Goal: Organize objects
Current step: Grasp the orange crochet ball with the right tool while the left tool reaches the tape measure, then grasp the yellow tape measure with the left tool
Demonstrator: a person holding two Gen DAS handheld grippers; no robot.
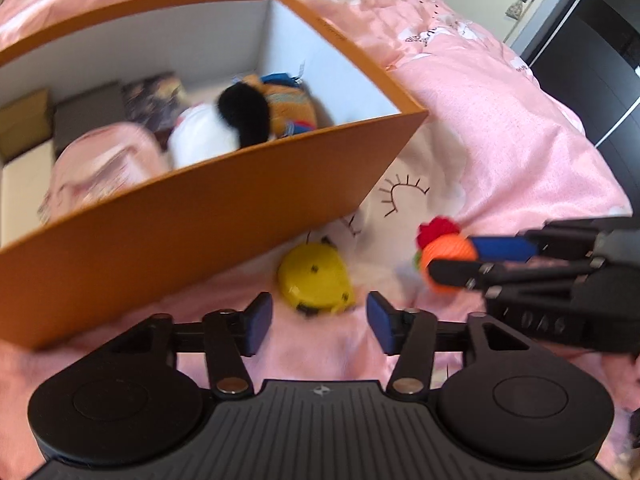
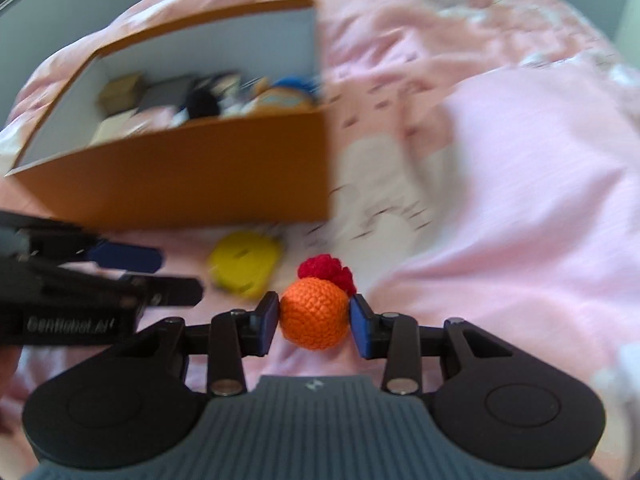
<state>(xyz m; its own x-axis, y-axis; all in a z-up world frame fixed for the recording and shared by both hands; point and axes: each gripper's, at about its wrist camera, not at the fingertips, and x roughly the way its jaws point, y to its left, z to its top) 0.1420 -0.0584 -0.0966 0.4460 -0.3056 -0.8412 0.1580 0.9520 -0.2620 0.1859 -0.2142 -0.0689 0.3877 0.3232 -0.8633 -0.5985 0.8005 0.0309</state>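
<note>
Crocheted orange ball [image 2: 313, 314], soft, light and compressible, pinched across its middle by the right hand-held gripper [image 2: 314, 322] above the bed [image 2: 520, 160], near the orange box [image 2: 180, 176]; left hand-held gripper [image 1: 319, 320] spread wide, empty, before the yellow toy [image 1: 314, 278].

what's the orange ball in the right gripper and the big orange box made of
Orange ball with red tuft: crocheted yarn, matte; rows of stitch loops show clearly. Orange open box with white inside: looks like stiff cardboard or paperboard, smooth matte finish, thin straight walls; blur leaves the exact material open.
</note>
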